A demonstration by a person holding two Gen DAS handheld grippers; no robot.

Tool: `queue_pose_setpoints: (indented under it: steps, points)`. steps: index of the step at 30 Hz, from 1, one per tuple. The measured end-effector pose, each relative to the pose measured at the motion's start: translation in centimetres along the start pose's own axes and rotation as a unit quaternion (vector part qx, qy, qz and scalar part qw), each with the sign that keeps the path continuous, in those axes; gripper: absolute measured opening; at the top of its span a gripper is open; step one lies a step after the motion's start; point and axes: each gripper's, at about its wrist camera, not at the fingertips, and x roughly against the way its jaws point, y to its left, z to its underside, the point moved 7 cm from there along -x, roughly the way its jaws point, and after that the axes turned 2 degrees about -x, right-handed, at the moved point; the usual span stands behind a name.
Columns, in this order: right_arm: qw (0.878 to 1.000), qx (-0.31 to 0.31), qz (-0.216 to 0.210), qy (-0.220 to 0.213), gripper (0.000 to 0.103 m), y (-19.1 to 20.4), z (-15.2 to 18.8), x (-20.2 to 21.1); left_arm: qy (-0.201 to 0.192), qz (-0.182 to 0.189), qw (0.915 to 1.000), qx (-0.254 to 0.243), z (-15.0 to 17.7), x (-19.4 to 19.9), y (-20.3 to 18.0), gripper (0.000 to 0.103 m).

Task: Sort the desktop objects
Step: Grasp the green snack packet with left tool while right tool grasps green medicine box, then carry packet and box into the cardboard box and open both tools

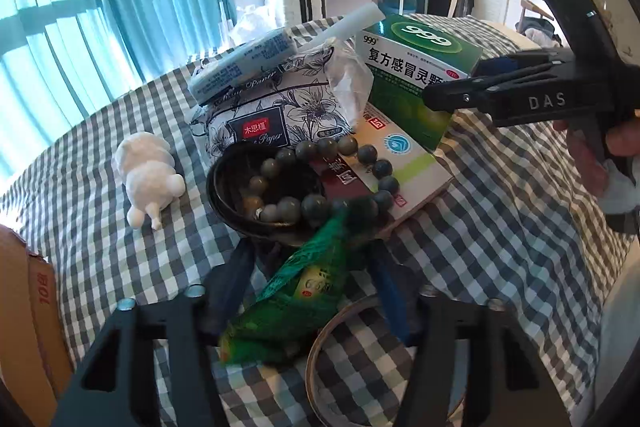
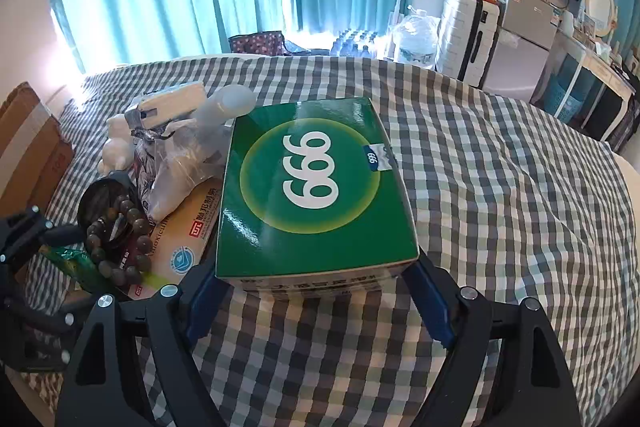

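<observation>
My right gripper [image 2: 316, 291] is shut on the near end of a green "999" medicine box [image 2: 316, 187], its blue pads pressing both sides; the box also shows in the left wrist view [image 1: 416, 67], held by the right gripper [image 1: 444, 95]. My left gripper [image 1: 310, 267] has its fingers wide apart around a green snack packet [image 1: 296, 291], which is blurred; I cannot tell whether the pads touch it. Beyond it a bead bracelet [image 1: 320, 183] drapes over a black bowl [image 1: 240, 203] and a flat white-and-red medicine box [image 1: 392, 171].
A floral tissue pack [image 1: 272, 107], a light blue packet [image 1: 244, 63], a white tube [image 1: 352, 23] and a clear plastic bag [image 1: 348, 79] are piled on the checked cloth [image 2: 500, 207]. A white figurine [image 1: 148, 171] lies left. A round hoop [image 1: 320, 347] lies near. Cardboard box [image 1: 28, 307] at left.
</observation>
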Motion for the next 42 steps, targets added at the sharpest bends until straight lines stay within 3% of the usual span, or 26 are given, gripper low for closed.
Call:
queue_pose_setpoints:
  steps: [4,7,18,25,30,42]
  points:
    - [1.0,-0.012,-0.012,-0.006,0.079,-0.2,0.1,0.2,0.004,-0.015,0.9998,-0.01,0.6,0.6,-0.3,0.029]
    - [1.0,-0.023,-0.018,-0.007,0.078,-0.2,0.3,0.6,0.004,-0.024,0.9997,0.002,1.1,1.5,0.1,0.024]
    - [0.998,-0.058,-0.023,-0.021,0.077,-0.4,0.8,3.6,-0.004,-0.016,0.9957,0.091,1.6,6.5,2.5,0.023]
    - [0.998,-0.062,-0.02,-0.02,0.077,0.8,1.4,5.2,-0.009,-0.006,0.9887,0.149,1.3,9.8,3.3,0.023]
    - [0.995,-0.084,-0.034,-0.042,0.077,1.9,2.3,8.6,-0.013,-0.015,0.9872,0.158,0.8,12.5,3.0,0.023]
    - [0.994,-0.063,-0.038,-0.078,0.077,7.1,2.6,16.7,-0.037,-0.036,0.9855,0.162,-0.4,19.2,2.9,0.023]
